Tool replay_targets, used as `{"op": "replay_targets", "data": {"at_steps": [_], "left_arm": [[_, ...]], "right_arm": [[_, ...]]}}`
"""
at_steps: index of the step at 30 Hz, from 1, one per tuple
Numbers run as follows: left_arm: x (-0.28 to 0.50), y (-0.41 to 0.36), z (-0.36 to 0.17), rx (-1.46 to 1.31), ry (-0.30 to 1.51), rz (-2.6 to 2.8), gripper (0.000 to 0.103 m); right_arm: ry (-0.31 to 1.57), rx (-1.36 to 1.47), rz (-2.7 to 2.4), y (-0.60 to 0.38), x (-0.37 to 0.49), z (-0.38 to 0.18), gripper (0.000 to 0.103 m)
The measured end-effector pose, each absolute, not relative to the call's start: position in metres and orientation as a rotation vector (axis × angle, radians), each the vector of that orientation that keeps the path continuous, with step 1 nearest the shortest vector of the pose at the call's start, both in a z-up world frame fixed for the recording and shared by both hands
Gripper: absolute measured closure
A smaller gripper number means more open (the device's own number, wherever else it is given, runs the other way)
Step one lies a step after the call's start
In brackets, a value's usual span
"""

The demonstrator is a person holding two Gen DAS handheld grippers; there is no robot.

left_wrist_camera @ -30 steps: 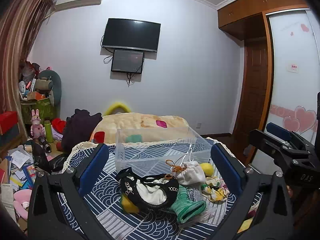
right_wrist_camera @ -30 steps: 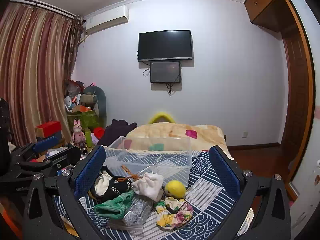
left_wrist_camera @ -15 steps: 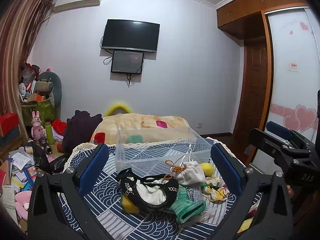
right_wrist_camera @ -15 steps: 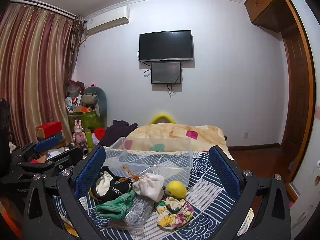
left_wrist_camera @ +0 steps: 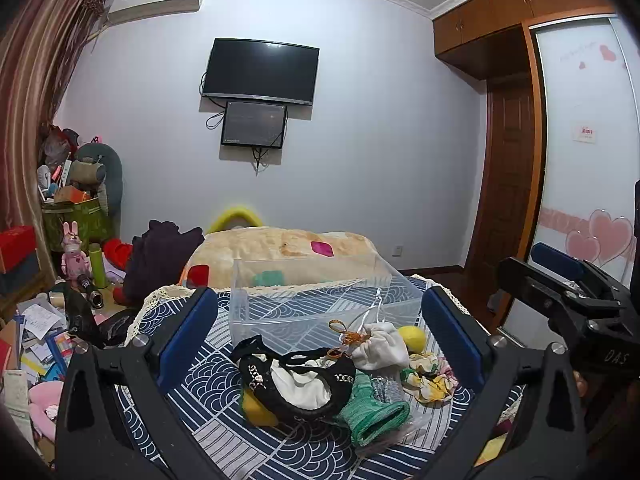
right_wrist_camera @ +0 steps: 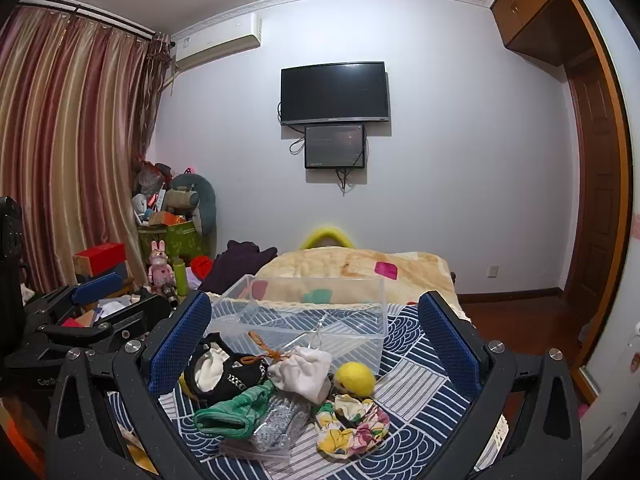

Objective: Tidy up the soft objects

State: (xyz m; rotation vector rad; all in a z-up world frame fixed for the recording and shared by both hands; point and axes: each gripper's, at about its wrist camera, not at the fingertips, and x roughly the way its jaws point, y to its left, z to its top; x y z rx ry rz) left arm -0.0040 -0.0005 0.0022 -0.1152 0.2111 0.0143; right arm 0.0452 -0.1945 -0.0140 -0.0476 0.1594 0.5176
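Note:
A pile of soft things lies on the blue patterned cloth: a black pouch (left_wrist_camera: 296,376) (right_wrist_camera: 224,372), a white drawstring bag (left_wrist_camera: 380,348) (right_wrist_camera: 304,372), a green knit piece (left_wrist_camera: 376,412) (right_wrist_camera: 236,408), a yellow ball (left_wrist_camera: 412,338) (right_wrist_camera: 354,378) and a floral scrunchie (left_wrist_camera: 430,380) (right_wrist_camera: 352,424). A clear plastic bin (left_wrist_camera: 320,304) (right_wrist_camera: 304,320) stands empty behind them. My left gripper (left_wrist_camera: 320,340) is open above the pile. My right gripper (right_wrist_camera: 314,340) is open above it too, and also shows at the right edge of the left wrist view.
The cloth-covered table (left_wrist_camera: 192,384) ends at a lace edge before a bed with a beige blanket (left_wrist_camera: 280,244). Clutter, boxes and a pink rabbit toy (left_wrist_camera: 74,252) fill the floor at left. A wardrobe (left_wrist_camera: 584,184) stands at right.
Both views have shifted very slightly; the objects and grippers stay as they were.

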Motion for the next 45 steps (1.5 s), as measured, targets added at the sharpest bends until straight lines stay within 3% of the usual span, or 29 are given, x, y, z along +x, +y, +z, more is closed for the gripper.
{"op": "replay_targets", "data": {"at_steps": [40,44,45], "left_arm": [[-0.004,0.009,-0.003,-0.136,0.190,0.054,0.000],[0.007,0.021,-0.011,-0.167,0.229,0.073,0.019],[0.011,0.024,-0.014,-0.176,0.249,0.075,0.020]], "right_arm": [[0.166,-0.022,0.493,-0.197,0.050,-0.023,0.000],[0.201,0.019,0.476,-0.205,0.064,-0.028,0.004],[0.214,0.024,0.466,-0.206,0.067,-0.030,0.006]]}}
